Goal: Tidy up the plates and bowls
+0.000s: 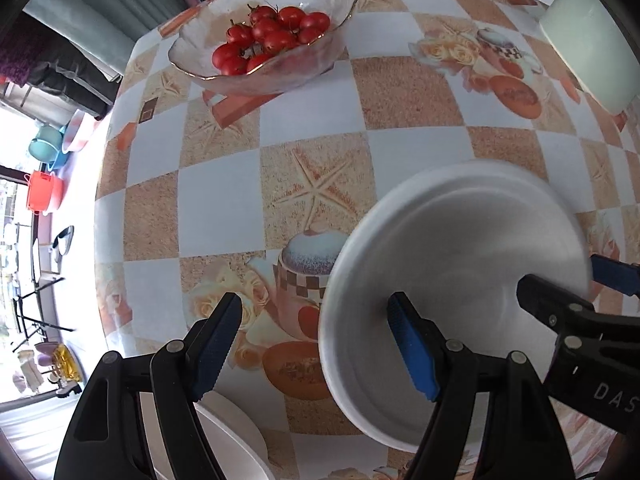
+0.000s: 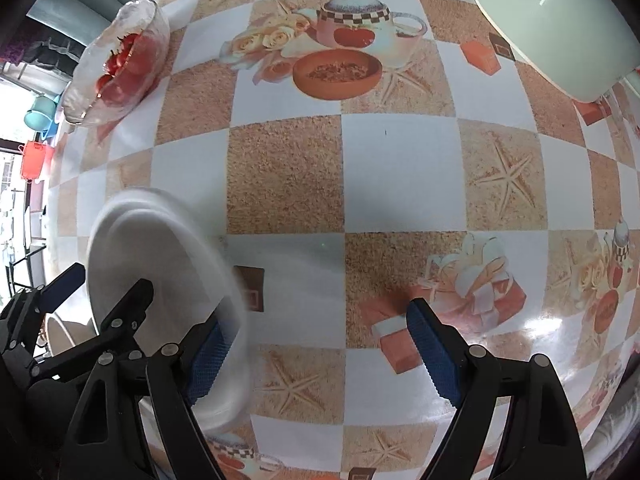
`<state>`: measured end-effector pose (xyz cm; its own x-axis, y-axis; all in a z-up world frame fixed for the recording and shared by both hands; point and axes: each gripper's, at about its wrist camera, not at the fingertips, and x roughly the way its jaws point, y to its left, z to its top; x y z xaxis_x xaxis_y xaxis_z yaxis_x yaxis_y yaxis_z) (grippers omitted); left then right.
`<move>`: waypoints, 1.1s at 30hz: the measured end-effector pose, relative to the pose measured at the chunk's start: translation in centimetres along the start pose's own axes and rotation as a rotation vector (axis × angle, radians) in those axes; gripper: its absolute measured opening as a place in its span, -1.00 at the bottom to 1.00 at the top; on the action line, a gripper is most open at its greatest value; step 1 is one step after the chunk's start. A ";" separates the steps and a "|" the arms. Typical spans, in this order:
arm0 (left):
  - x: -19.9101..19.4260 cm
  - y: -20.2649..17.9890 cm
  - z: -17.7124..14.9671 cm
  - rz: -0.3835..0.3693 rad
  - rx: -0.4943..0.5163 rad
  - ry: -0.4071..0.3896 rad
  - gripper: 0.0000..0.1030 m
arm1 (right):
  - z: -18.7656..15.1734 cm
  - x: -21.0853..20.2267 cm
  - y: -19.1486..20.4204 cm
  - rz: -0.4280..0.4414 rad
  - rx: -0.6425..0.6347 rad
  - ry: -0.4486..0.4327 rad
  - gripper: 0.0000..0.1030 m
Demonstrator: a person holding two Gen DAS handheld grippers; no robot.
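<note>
Two claws, left claw [image 1: 316, 344] and right claw [image 2: 316, 344], are hovering with jaws apart over the bench [image 2: 400, 168], flanking a blurred white bowl [image 1: 460, 280].

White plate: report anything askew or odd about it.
The white plate has a smeared, doubled rim while the tablecloth around it is sharp, so it seems to be wobbling or sliding. The left gripper and right gripper straddle opposite edges, both open, neither clamping it.
</note>
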<state>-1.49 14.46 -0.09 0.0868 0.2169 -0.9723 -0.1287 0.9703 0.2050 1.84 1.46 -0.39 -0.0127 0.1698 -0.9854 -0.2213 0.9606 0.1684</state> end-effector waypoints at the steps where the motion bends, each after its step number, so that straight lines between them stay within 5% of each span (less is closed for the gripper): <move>1: 0.0 0.1 0.0 -0.011 -0.002 -0.001 0.51 | -0.1 0.0 0.2 -0.010 -0.004 -0.005 0.60; 3: 0.1 0.1 0.1 -0.032 0.000 0.002 0.43 | -0.3 -0.2 0.8 -0.017 -0.038 -0.025 0.44; 7: -0.1 -0.7 0.1 -0.057 0.036 0.002 0.12 | -0.9 -0.5 2.5 0.018 -0.109 -0.043 -0.28; 10: -0.2 -1.2 0.2 -0.107 0.046 0.008 -0.36 | -1.0 -0.3 2.9 0.033 -0.113 -0.034 -0.46; 11: -0.2 -1.3 0.3 -0.119 0.047 0.011 -0.36 | -1.1 -0.2 2.8 0.057 -0.104 -0.026 -0.59; 16: -0.3 -2.2 -0.5 -0.128 0.047 0.018 -0.37 | -1.4 0.0 2.1 0.085 -0.084 0.016 -0.63; 33: -1.9 -9.9 -10.1 -0.150 0.162 0.018 -0.37 | -12.4 0.0 -4.5 0.070 0.004 0.086 -0.62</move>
<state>-10.35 3.41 -1.37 0.0751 0.0678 -0.9949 0.0453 0.9964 0.0713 -9.22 -5.59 -1.42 -0.1116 0.2168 -0.9698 -0.2131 0.9480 0.2365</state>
